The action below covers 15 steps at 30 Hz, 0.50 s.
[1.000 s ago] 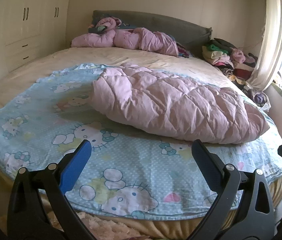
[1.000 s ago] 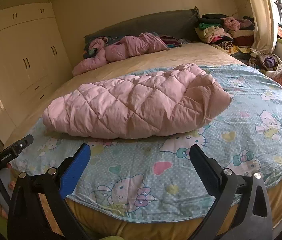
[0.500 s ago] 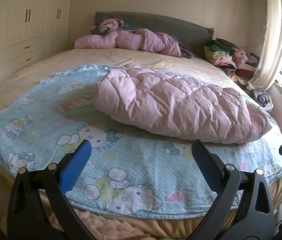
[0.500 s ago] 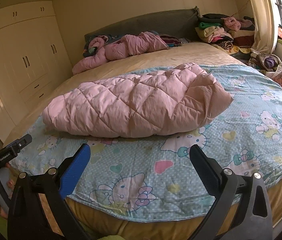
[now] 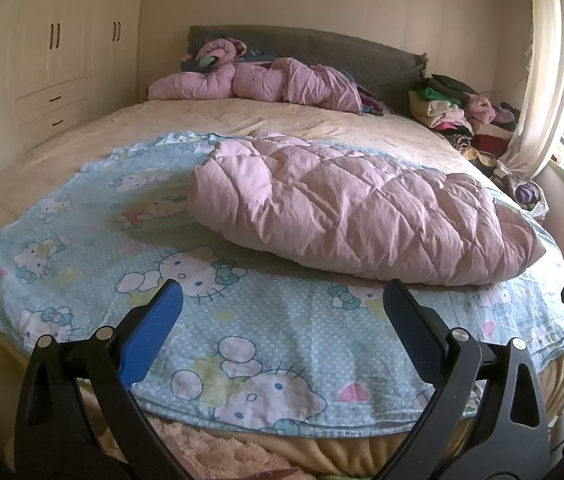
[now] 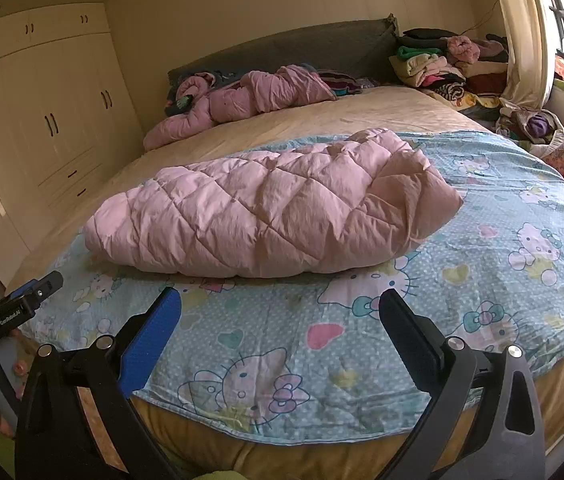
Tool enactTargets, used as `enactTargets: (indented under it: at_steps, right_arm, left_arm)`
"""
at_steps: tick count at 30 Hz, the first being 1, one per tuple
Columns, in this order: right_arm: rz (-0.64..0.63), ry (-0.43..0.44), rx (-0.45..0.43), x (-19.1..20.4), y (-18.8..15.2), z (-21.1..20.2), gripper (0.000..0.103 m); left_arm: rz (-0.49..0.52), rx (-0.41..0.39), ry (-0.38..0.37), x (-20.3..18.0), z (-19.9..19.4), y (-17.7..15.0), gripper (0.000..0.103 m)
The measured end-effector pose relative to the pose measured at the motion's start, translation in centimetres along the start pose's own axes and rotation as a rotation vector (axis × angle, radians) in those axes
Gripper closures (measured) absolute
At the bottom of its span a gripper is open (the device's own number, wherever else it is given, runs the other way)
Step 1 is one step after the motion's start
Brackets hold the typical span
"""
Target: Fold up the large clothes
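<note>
A pink quilted down coat (image 5: 354,208) lies folded into a long bundle on a light blue cartoon-cat sheet (image 5: 241,320) spread over the bed. It also shows in the right wrist view (image 6: 273,212) on the same sheet (image 6: 482,280). My left gripper (image 5: 279,300) is open and empty, held above the sheet's near edge, short of the coat. My right gripper (image 6: 279,308) is open and empty, also in front of the coat. The left gripper's body shows at the left edge of the right wrist view (image 6: 21,304).
Another pink padded garment (image 5: 257,80) lies crumpled by the grey headboard (image 5: 322,48). A pile of mixed clothes (image 5: 458,108) sits at the back right near the curtain (image 5: 542,72). Cream wardrobes (image 6: 41,120) line the left wall. A fluffy rug (image 5: 209,452) lies below the bed edge.
Both grippers have eased slightly back and up from the bed, so the coat sits a little lower in view. Jaws stay open; the coat has not moved.
</note>
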State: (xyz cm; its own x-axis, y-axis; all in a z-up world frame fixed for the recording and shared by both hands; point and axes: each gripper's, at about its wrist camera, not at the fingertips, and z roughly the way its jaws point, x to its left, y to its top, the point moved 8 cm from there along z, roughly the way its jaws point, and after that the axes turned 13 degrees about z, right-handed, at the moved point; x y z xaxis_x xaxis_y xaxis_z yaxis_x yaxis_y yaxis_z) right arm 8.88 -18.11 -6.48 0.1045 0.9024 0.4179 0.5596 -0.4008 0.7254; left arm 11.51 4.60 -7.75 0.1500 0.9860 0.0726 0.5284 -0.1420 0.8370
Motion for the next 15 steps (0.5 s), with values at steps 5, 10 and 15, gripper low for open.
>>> enactTargets:
  at_steps: [5, 10, 15]
  right_arm:
    - [0.000, -0.002, 0.004, -0.08, -0.03, 0.02, 0.004]
    - [0.001, 0.002, 0.005, -0.07, -0.03, 0.02, 0.004]
    - [-0.001, -0.003, 0.002, -0.19, -0.01, -0.02, 0.004]
  left_arm:
    - [0.002, 0.001, 0.004, 0.05, -0.03, 0.00, 0.009]
    - [0.004, 0.001, 0.008, 0.09, -0.09, -0.05, 0.009]
    - [0.004, 0.000, 0.008, 0.11, -0.11, -0.01, 0.009]
